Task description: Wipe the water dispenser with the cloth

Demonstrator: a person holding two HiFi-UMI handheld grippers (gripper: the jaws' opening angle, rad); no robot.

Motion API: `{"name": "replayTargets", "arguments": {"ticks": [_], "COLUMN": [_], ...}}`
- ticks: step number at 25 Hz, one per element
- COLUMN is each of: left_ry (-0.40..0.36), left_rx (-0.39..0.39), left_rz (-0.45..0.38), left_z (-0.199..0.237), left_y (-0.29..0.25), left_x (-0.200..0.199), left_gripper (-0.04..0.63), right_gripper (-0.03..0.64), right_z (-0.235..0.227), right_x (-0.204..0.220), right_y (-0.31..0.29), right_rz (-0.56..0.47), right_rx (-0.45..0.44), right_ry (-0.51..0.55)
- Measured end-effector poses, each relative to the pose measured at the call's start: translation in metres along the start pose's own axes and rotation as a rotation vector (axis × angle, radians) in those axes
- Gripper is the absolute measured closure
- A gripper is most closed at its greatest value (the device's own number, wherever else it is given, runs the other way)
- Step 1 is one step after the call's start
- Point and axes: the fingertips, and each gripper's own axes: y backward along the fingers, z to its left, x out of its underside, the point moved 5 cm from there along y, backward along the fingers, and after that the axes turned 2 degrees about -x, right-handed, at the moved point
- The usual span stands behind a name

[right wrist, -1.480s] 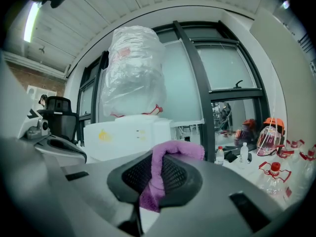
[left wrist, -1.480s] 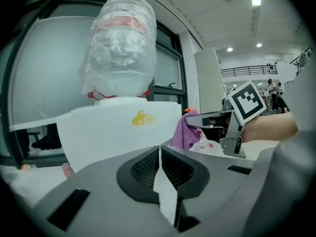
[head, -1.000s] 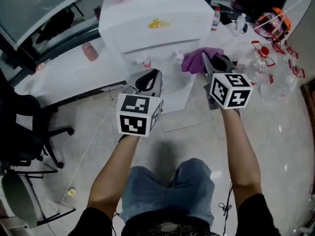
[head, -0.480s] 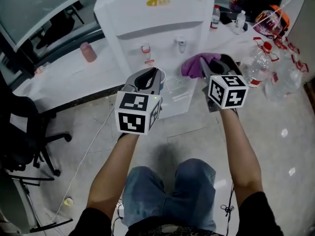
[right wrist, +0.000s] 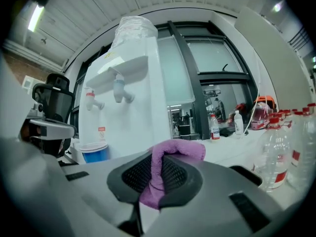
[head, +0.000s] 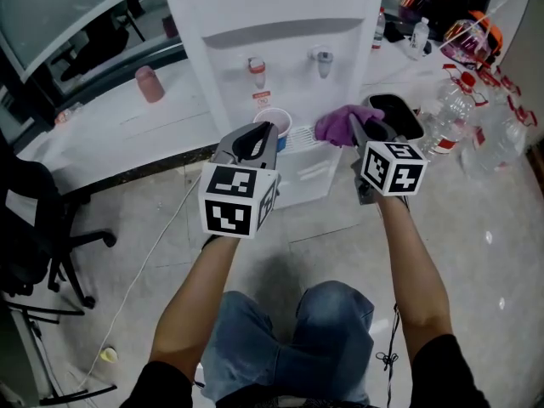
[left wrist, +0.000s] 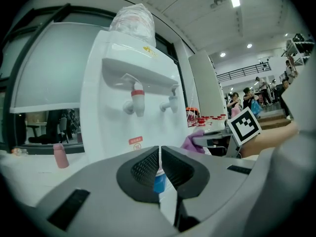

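The white water dispenser [head: 280, 32] stands ahead of me, with a red tap [head: 257, 68] and a blue tap [head: 322, 59] on its front [left wrist: 111, 107] [right wrist: 148, 102]. A paper cup [head: 277, 124] [right wrist: 94, 152] sits on its drip tray under the red tap. My right gripper [head: 359, 128] [right wrist: 159, 169] is shut on the purple cloth [head: 342, 123] [right wrist: 170, 157], held just right of the tray, apart from the dispenser. My left gripper [head: 265, 134] [left wrist: 160, 157] is shut on nothing, pointing at the cup.
A white counter [head: 119, 134] runs behind the dispenser with a pink bottle [head: 149, 84] on it. Several plastic water bottles [head: 459, 109] and a red helmet [head: 472, 41] lie at the right. A black office chair [head: 34, 219] stands at the left on the tiled floor.
Both grippers have come closer to the dispenser's front. The view has tilted so the dispenser sits higher in the frame and the cup on the tray now shows.
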Motion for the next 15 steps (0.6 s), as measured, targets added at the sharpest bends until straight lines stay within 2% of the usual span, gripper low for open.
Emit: {"name": "replayTargets", "arguments": {"ticks": [7, 15], "left_ry": [0.007, -0.006], "left_rx": [-0.014, -0.032], "left_rz": [0.015, -0.017], "left_z": [0.008, 0.022], "left_y": [0.004, 0.018], "left_x": [0.01, -0.01], "left_gripper": [0.558, 0.558], "right_gripper": [0.584, 0.584], "right_z": [0.003, 0.055], "right_x": [0.002, -0.067], "right_y": [0.003, 0.038], "right_rz": [-0.005, -0.138], "right_rx": [0.001, -0.09], "right_ry": [0.0, 0.101]}}
